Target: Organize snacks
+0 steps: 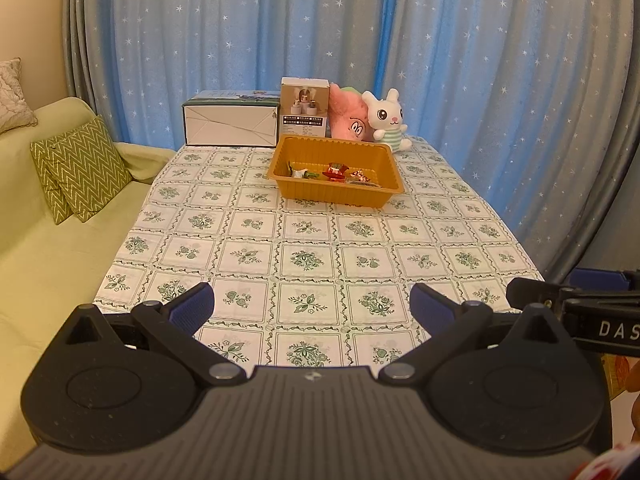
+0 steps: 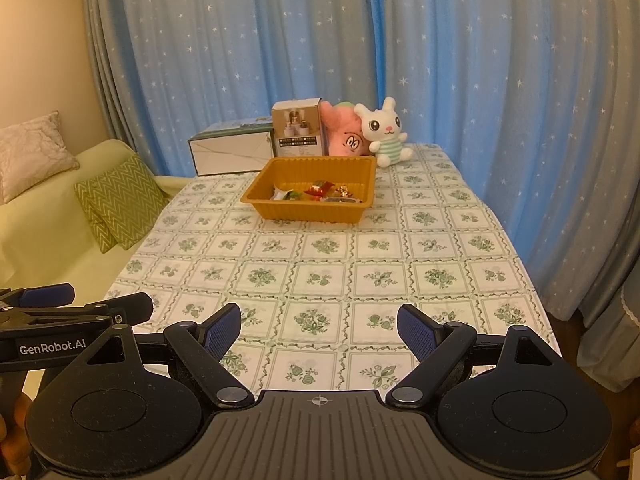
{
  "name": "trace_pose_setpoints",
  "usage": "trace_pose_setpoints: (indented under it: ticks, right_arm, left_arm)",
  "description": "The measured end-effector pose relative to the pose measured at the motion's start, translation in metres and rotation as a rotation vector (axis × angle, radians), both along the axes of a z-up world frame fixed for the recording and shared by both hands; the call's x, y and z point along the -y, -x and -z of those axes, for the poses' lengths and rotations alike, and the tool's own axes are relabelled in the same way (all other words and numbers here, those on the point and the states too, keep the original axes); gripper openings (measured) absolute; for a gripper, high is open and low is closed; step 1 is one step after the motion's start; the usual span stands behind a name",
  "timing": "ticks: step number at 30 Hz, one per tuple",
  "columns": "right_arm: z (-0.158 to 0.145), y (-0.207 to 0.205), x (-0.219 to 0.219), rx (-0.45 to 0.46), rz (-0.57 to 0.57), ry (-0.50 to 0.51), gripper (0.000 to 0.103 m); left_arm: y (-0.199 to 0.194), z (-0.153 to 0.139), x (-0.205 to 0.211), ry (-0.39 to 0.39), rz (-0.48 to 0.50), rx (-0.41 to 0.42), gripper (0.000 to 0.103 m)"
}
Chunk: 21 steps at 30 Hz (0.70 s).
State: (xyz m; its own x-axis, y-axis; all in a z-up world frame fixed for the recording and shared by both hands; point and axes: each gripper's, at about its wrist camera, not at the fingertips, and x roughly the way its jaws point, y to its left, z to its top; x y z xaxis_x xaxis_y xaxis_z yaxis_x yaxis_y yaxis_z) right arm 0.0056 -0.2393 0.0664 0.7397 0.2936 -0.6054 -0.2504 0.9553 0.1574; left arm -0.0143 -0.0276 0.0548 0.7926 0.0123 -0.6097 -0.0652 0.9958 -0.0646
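While both sets of jaws stand wide and empty, left gripper (image 1: pixel 312 304) and right gripper (image 2: pixel 319 334) low in frame, well apart from the snacks (image 1: pixel 334 172) in the orange tray (image 1: pixel 336 194) at centre. Risk: tipping the light tray, snagging the tablecloth (image 1: pixel 312 248).

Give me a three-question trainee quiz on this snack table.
1. True or false: the snacks lie in the yellow tray.
2. What stands right of the pink plush? A white rabbit toy; B a mug; C a lamp.
3. Fill in: the right hand-held gripper and the left hand-held gripper are both ____.

Key: 1 true; 2 A; 3 open.
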Motion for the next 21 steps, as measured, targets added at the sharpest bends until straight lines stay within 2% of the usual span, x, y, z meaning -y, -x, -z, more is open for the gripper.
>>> trace_pose_setpoints:
  ticks: [21]
  right_arm:
    - [0.0008,0.0000,0.0004,-0.002,0.000,-0.001,0.085]
  left_arm:
    - [0.0007,0.0053,0.0007,0.000,-0.006,-0.002,0.103]
